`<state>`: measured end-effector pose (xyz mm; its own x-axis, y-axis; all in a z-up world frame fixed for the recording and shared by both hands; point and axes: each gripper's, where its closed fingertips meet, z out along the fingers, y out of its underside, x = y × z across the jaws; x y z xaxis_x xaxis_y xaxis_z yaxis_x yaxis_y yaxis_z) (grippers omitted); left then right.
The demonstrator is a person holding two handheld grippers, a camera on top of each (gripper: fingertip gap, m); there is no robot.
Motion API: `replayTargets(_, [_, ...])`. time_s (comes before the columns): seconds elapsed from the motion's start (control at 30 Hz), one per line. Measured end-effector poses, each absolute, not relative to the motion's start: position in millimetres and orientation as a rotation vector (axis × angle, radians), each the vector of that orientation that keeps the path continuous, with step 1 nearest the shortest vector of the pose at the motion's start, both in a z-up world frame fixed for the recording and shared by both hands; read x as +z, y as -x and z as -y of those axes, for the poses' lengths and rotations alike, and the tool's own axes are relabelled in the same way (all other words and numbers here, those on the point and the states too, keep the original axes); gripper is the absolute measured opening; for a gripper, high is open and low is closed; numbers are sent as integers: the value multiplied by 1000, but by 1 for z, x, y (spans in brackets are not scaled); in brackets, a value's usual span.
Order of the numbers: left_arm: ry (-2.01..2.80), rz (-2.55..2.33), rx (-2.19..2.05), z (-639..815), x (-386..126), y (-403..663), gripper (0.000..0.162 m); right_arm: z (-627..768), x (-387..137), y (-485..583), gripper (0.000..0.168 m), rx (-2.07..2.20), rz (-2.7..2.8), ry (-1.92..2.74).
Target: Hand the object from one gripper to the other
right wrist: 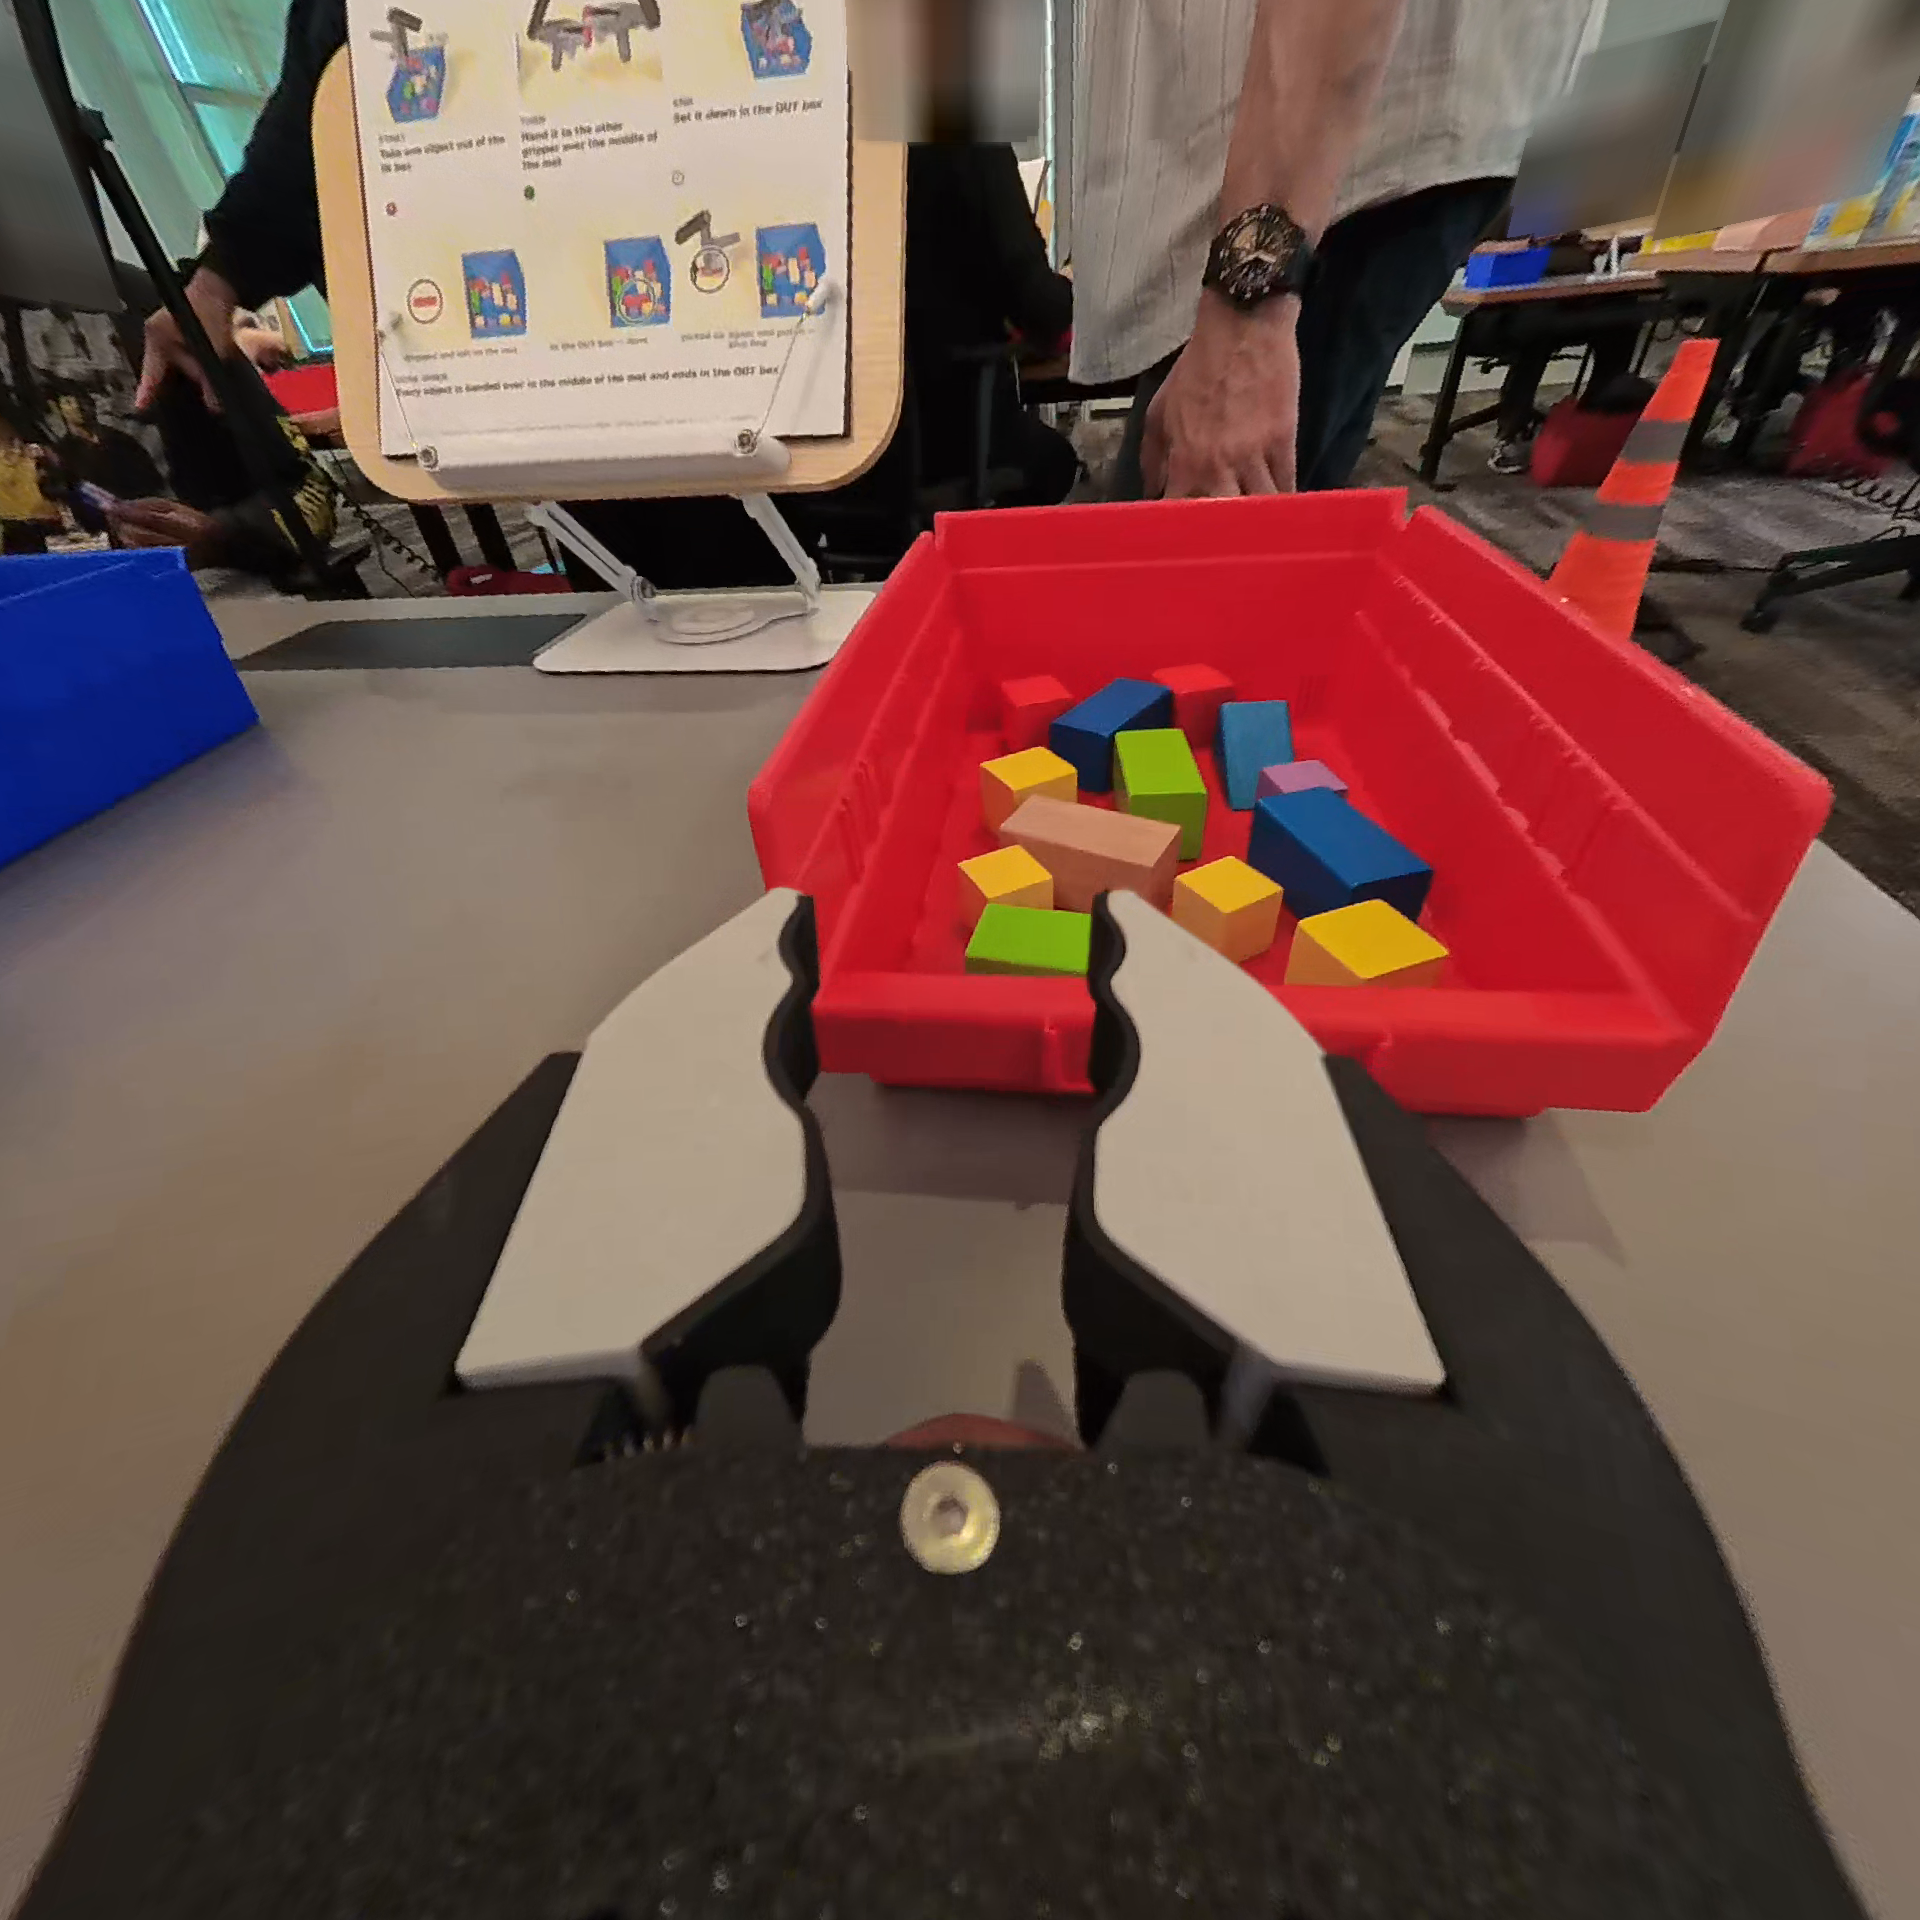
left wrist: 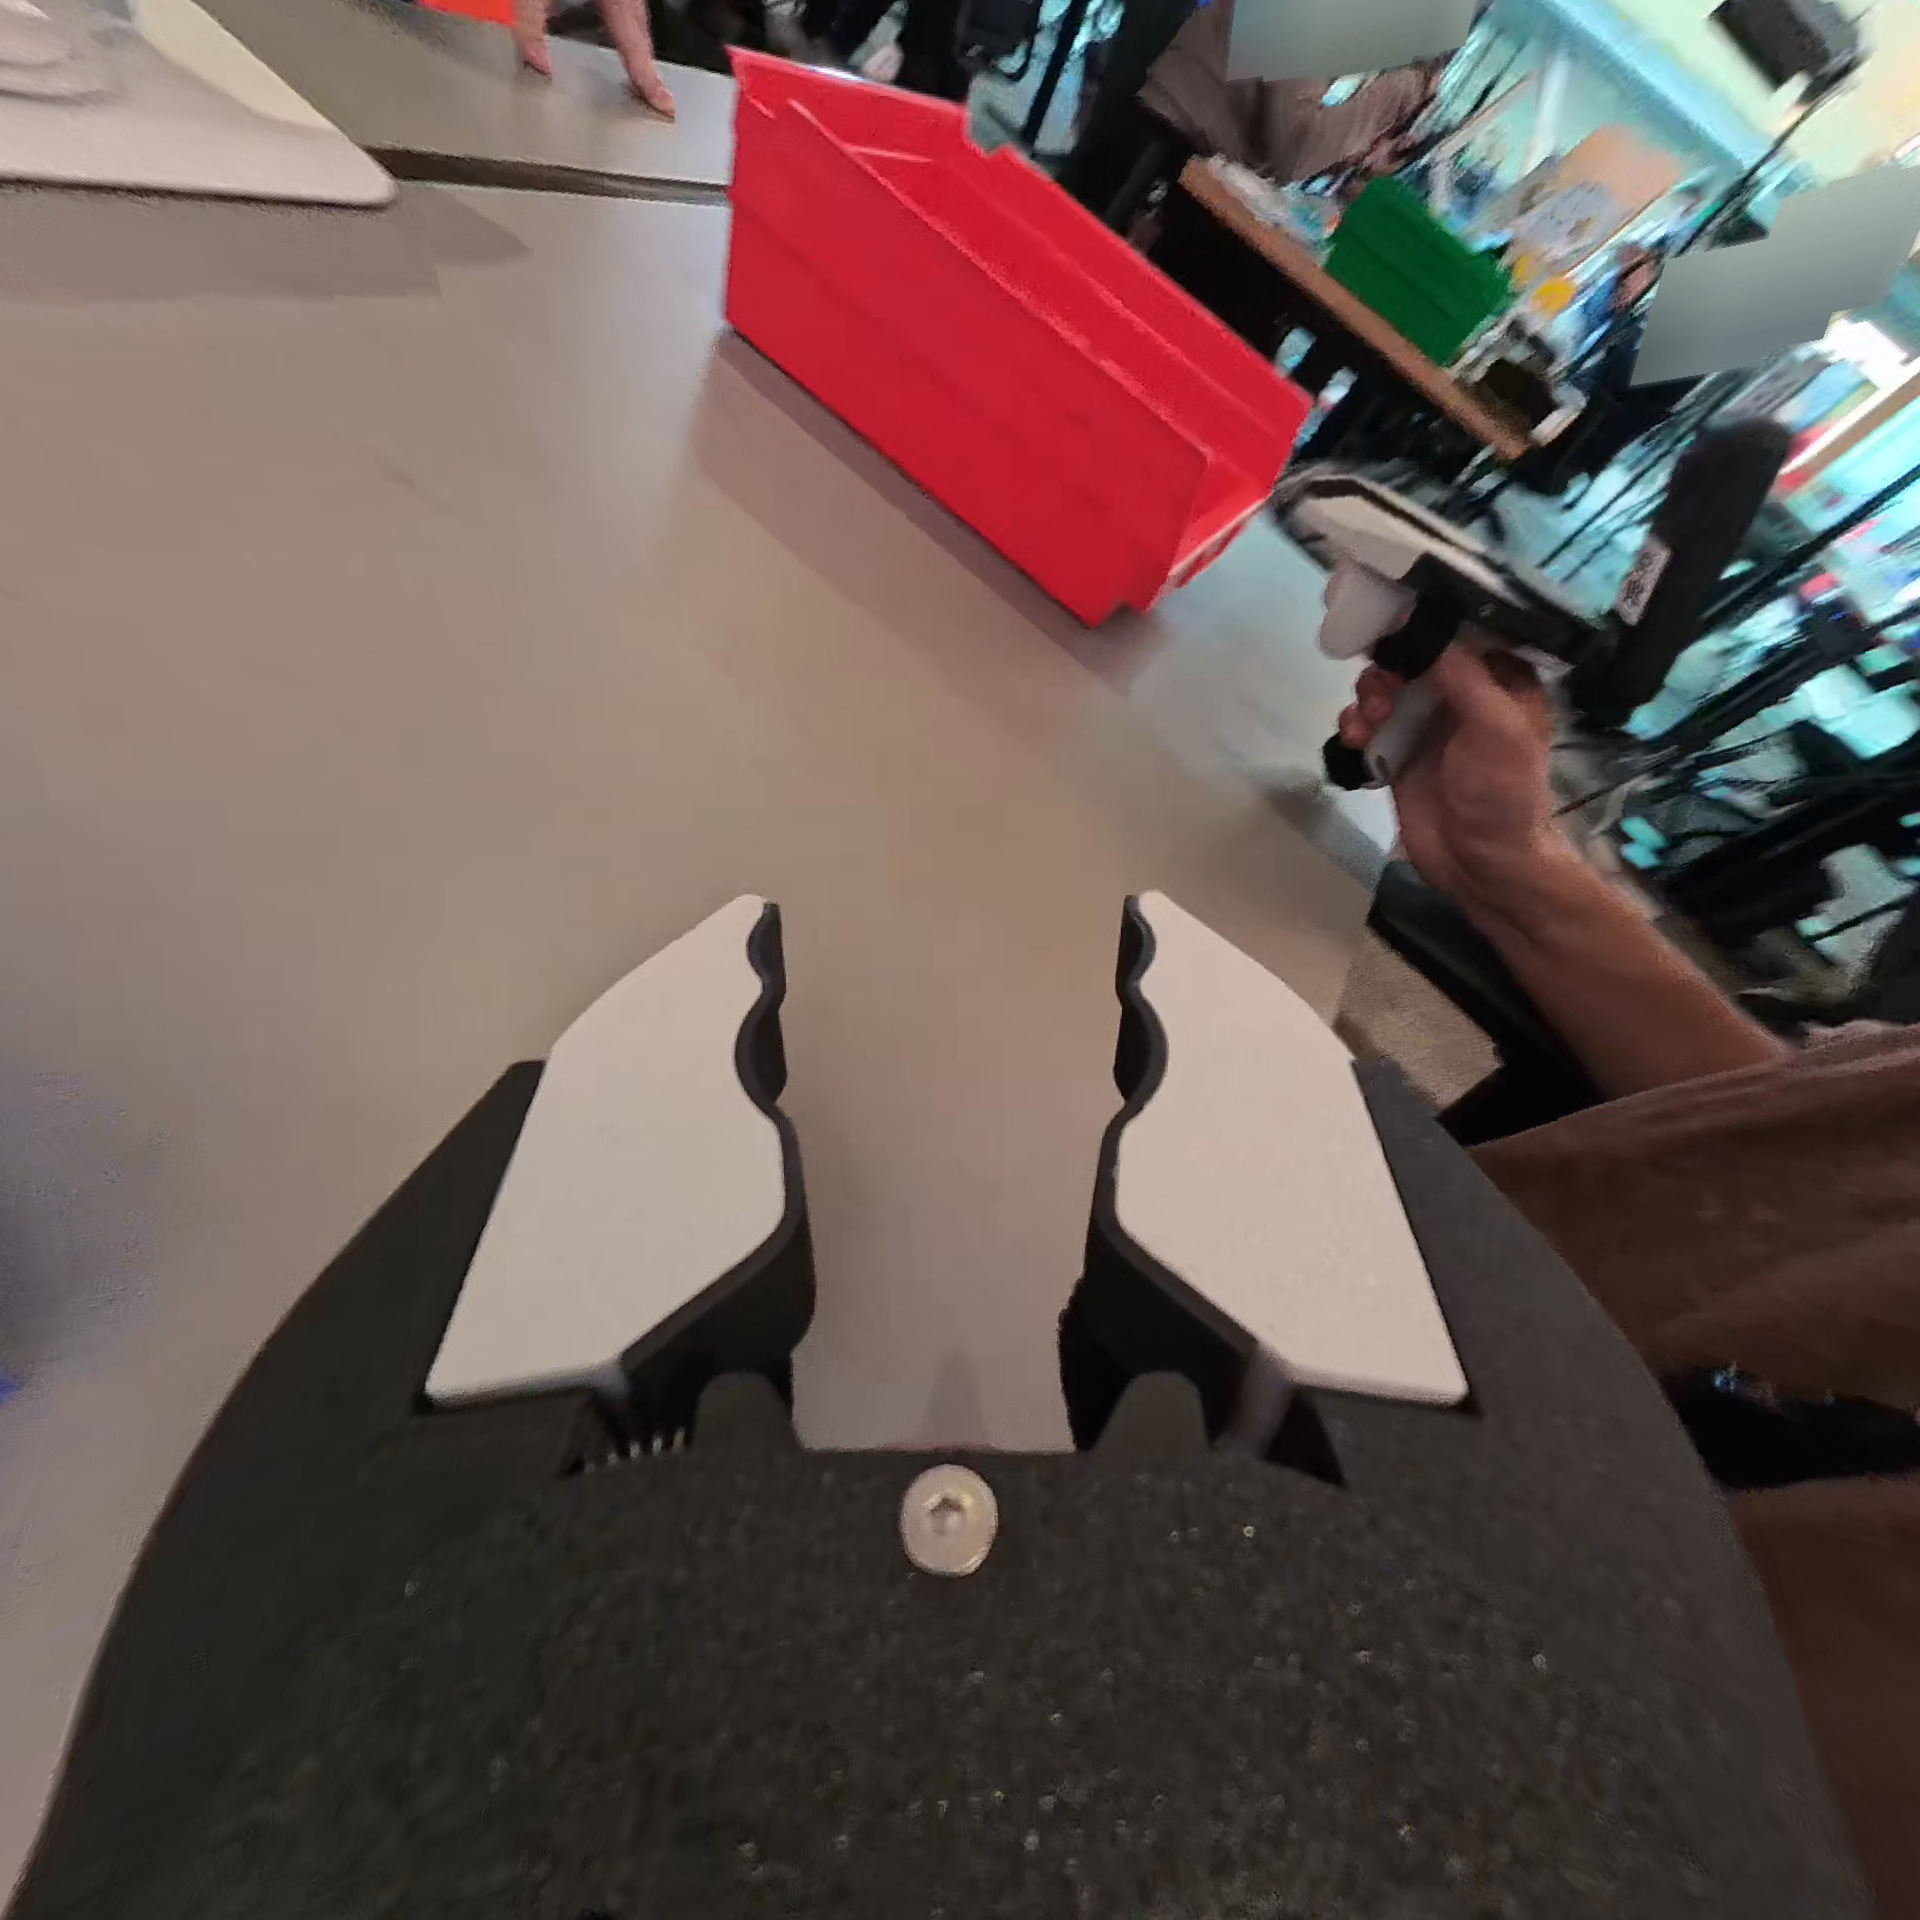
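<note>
A red bin (right wrist: 1538,1039) stands on the grey table and holds several coloured wooden blocks, among them a tan block (right wrist: 1091,847), a green block (right wrist: 1023,940) and a dark blue block (right wrist: 1335,852). My right gripper (right wrist: 948,925) is open and empty, its fingertips just short of the bin's near wall. My left gripper (left wrist: 948,925) is open and empty above bare table. In the left wrist view the red bin (left wrist: 966,343) stands ahead and the right gripper (left wrist: 1351,551) shows at the right, held by a hand.
A blue bin (right wrist: 94,696) stands at the table's left. An instruction sheet on a stand (right wrist: 613,239) is behind the table. A person's hand (right wrist: 1221,426) hangs behind the red bin. An orange cone (right wrist: 1631,488) stands on the floor at right. The table's edge (left wrist: 1340,831) runs at right.
</note>
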<state>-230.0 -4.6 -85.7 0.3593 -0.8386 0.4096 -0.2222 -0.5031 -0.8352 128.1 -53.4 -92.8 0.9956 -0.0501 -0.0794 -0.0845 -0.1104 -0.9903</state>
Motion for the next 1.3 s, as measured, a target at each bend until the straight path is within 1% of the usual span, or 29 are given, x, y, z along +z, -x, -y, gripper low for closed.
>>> replayTargets(0.2, [2049,-1199,-545,-52,-67,330,59,50,-91,-126,49,62,-80,1666])
replayTargets(0.33, [2081,-1444,-355,-88,-81,368,55,45,-92,-123,49,102,-69,1672])
replayTargets(0.47, [2151,-1667,-334,-107,-111,385,55,46,-97,-122,48,65,-53,1693])
replayTargets(0.73, [2183,-1932,-454,-132,-158,379,55,47,-100,-124,48,29,-72,1704])
replayTargets(1.03, [2066,-2039,-546,-133,-178,364,59,42,-108,-120,45,-76,-10,1763])
replayTargets(1.1, [2025,-2085,-536,-129,-181,365,50,41,-109,-118,44,-84,-2,1774])
replayTargets(1.13, [2015,-2101,-527,-129,-182,365,48,40,-110,-118,44,-84,2,1779])
replayTargets(1.3, [2030,-2147,-567,-127,-190,366,48,38,-113,-115,44,-103,21,1801])
